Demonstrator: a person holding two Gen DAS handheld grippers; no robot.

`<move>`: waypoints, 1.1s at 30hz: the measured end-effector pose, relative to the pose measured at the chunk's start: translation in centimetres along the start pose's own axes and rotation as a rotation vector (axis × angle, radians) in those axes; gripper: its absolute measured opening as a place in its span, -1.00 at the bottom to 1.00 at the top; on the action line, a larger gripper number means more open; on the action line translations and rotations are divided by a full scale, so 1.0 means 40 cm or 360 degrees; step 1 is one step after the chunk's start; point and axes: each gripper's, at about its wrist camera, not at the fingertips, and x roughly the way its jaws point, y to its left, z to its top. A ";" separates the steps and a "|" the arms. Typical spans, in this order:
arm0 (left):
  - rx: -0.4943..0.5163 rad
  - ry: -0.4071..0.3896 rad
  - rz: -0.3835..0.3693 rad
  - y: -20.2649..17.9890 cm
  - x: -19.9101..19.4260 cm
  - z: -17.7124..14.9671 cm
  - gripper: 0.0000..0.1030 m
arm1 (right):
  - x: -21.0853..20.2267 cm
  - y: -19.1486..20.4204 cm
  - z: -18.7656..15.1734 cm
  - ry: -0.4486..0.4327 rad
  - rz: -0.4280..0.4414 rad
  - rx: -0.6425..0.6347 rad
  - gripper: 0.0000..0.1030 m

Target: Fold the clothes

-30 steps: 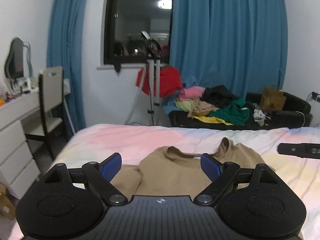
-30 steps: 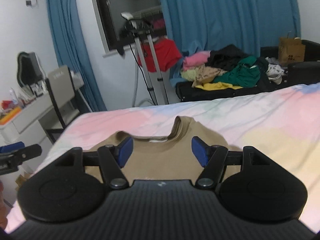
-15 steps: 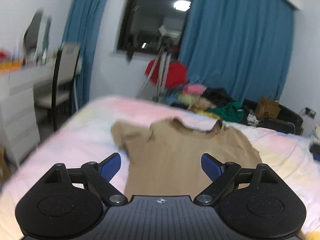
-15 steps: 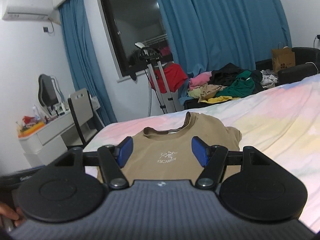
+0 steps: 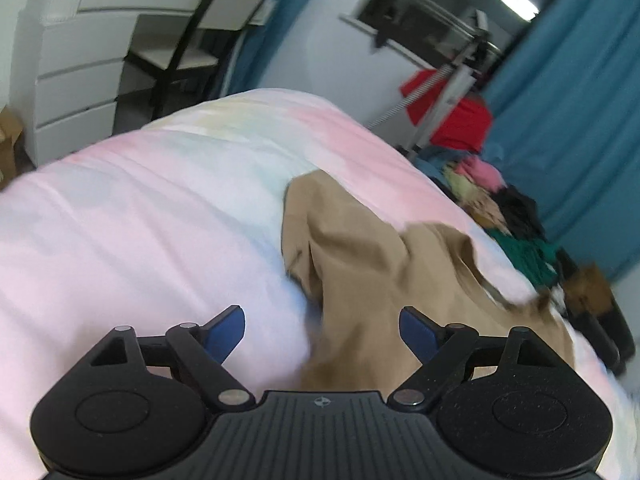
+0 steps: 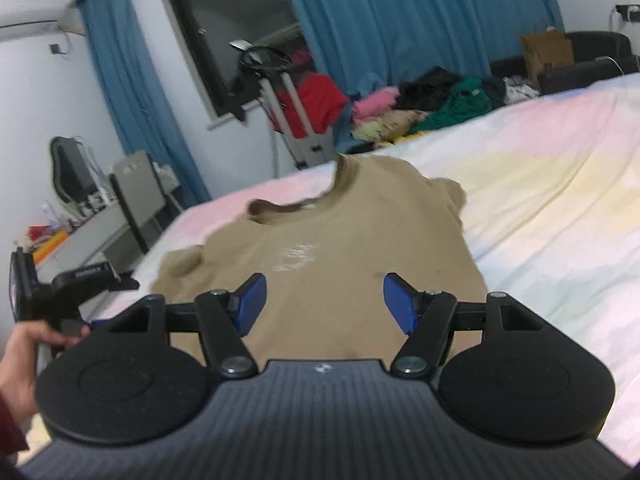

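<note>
Shirt lies flat on bed ahead of right gripper, open and empty; left gripper, closing, grips nothing.

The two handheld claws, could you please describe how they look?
Both the left claw and right claw are matte black plastic with ribbed bodies, round discs on either side, silver pivot pins and blue fingertip pads. A dark red sleeve shows.

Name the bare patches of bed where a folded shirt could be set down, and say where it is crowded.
Free: the bedspread right of the tan T-shirt, and the pink stretch between its sleeve and the desk-side edge. Crowded: the clothes pile beyond the bed.
</note>
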 end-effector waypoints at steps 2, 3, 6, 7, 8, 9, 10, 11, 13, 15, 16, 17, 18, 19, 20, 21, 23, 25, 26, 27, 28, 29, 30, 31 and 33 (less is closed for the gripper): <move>-0.0054 -0.0023 0.0027 0.002 0.062 0.024 0.57 | 0.027 -0.024 0.003 0.0004 -0.0019 0.0039 0.31; -0.0089 -0.0069 0.0044 0.007 0.085 0.038 0.55 | 0.041 -0.039 0.006 0.0003 -0.0034 0.0062 0.31; -0.0188 -0.0208 0.0087 0.037 0.139 0.081 0.52 | 0.080 -0.056 0.008 -0.0017 -0.0167 0.0010 0.31; -0.0207 -0.0206 0.0099 0.047 0.159 0.096 0.50 | 0.092 -0.054 0.007 -0.0027 -0.0200 -0.0034 0.31; -0.0178 -0.0202 0.0098 0.044 0.170 0.104 0.45 | 0.103 -0.052 0.006 -0.0037 -0.0232 -0.0082 0.31; -0.0149 -0.0199 0.0096 0.041 0.180 0.112 0.41 | 0.114 -0.050 0.006 -0.0048 -0.0264 -0.0129 0.31; -0.0120 -0.0195 0.0095 0.038 0.191 0.120 0.40 | 0.125 -0.050 0.004 -0.0045 -0.0270 -0.0146 0.31; -0.0091 -0.0192 0.0094 0.035 0.202 0.128 0.40 | 0.137 -0.050 0.002 -0.0041 -0.0272 -0.0159 0.30; 0.0064 -0.0177 0.0155 0.008 0.215 0.132 0.23 | 0.154 -0.056 -0.002 -0.0004 -0.0261 -0.0146 0.30; 0.0184 -0.0156 0.0256 -0.020 0.227 0.129 0.00 | 0.172 -0.063 -0.007 0.0034 -0.0250 -0.0129 0.29; 0.0244 -0.0145 0.0305 -0.033 0.233 0.128 -0.06 | 0.169 -0.063 -0.009 0.0023 -0.0274 -0.0132 0.29; 0.0247 -0.0145 0.0261 -0.040 0.230 0.126 -0.21 | 0.164 -0.063 -0.011 0.0008 -0.0303 -0.0136 0.29; 0.0251 -0.0145 0.0216 -0.046 0.227 0.125 -0.37 | 0.160 -0.062 -0.013 -0.0007 -0.0332 -0.0140 0.29; 0.0255 -0.0144 0.0172 -0.052 0.223 0.123 -0.41 | 0.152 -0.063 -0.012 -0.0028 -0.0357 -0.0144 0.29; 0.0256 -0.0133 0.0142 -0.059 0.224 0.122 -0.53 | 0.144 -0.063 -0.010 -0.0050 -0.0382 -0.0149 0.29; 0.0285 -0.0109 0.0124 -0.067 0.223 0.119 -0.79 | 0.136 -0.062 -0.008 -0.0068 -0.0390 -0.0148 0.29; 0.0342 -0.0117 0.0128 -0.091 0.223 0.112 -0.88 | 0.127 -0.058 -0.007 -0.0085 -0.0397 -0.0161 0.29; 0.0359 -0.0175 0.0114 -0.096 0.200 0.111 -0.90 | 0.125 -0.052 -0.009 -0.0084 -0.0404 -0.0175 0.29; 0.0336 -0.0234 0.0101 -0.094 0.174 0.115 -0.91 | 0.126 -0.050 -0.011 -0.0078 -0.0404 -0.0177 0.29; 0.0312 -0.0300 0.0114 -0.094 0.153 0.123 -0.92 | 0.127 -0.049 -0.013 -0.0070 -0.0401 -0.0175 0.29; 0.0286 -0.0376 0.0138 -0.091 0.124 0.128 -0.92 | 0.128 -0.048 -0.014 -0.0064 -0.0399 -0.0176 0.29; 0.0258 -0.0457 0.0157 -0.088 0.088 0.135 -0.92 | 0.130 -0.046 -0.015 -0.0066 -0.0402 -0.0181 0.29; 0.0225 -0.0514 0.0168 -0.084 0.057 0.144 -0.92 | 0.130 -0.044 -0.017 -0.0073 -0.0409 -0.0185 0.29; 0.0191 -0.0547 0.0197 -0.079 0.036 0.152 -0.92 | 0.130 -0.042 -0.019 -0.0079 -0.0412 -0.0186 0.29; 0.0223 -0.0566 0.0327 -0.078 0.009 0.159 -0.92 | 0.129 -0.040 -0.021 -0.0088 -0.0413 -0.0177 0.29</move>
